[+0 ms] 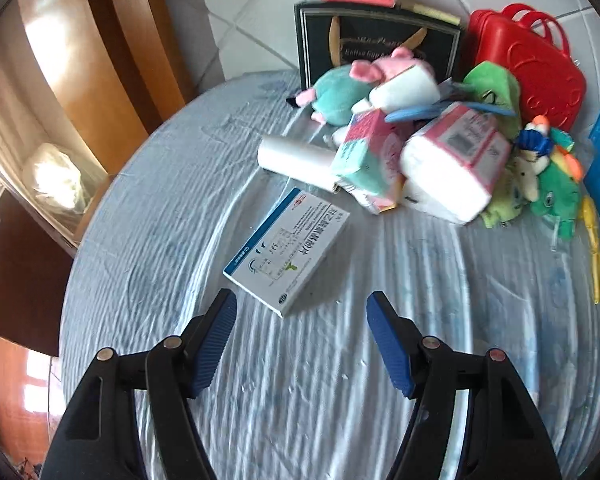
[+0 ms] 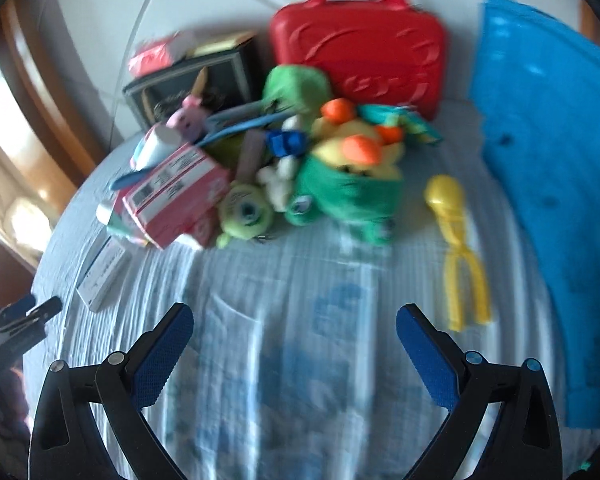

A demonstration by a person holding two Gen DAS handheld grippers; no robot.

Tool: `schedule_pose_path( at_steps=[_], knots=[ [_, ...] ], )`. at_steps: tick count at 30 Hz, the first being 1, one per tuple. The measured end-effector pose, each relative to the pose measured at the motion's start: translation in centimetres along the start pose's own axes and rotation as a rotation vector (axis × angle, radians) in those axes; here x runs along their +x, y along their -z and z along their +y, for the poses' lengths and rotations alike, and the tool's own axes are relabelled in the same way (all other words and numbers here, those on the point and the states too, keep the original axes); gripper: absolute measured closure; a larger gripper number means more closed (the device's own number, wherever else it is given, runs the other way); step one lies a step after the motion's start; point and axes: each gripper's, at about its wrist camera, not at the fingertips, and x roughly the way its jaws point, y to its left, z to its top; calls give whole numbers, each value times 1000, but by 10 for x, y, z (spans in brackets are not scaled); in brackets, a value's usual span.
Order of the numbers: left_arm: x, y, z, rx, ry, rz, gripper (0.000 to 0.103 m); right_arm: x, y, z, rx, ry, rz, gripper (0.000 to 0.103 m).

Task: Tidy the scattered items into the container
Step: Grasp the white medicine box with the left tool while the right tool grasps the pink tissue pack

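Left wrist view: my left gripper (image 1: 302,306), fingers parted and empty, hangs just short of the medicine box (image 1: 287,247), long axis slanting up-right, while my right gripper (image 2: 295,318), likewise released, sits farther off.

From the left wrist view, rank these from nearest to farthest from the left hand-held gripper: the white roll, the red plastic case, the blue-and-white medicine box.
Measured from the left hand-held gripper, whose jaws stand open and empty:
1. Blue-and-white medicine box, lying flat just ahead of the fingertips.
2. White roll, lying on its side beyond the box, at the near edge of the pile.
3. Red plastic case, at the back right against the wall.
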Motion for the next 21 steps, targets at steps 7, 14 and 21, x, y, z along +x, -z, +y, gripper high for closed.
schedule_pose_path(
  at_steps=[7, 14, 21],
  knots=[
    [81, -20, 19, 41, 44, 58, 36, 68, -13, 68, -59, -50, 38, 0],
    [124, -27, 10, 78, -18, 45, 15, 101, -36, 100, -63, -84, 28, 0],
    [145, -39, 8, -69, 64, 31, 6, 118, -60, 127, -87, -115, -18, 0]
  ],
)
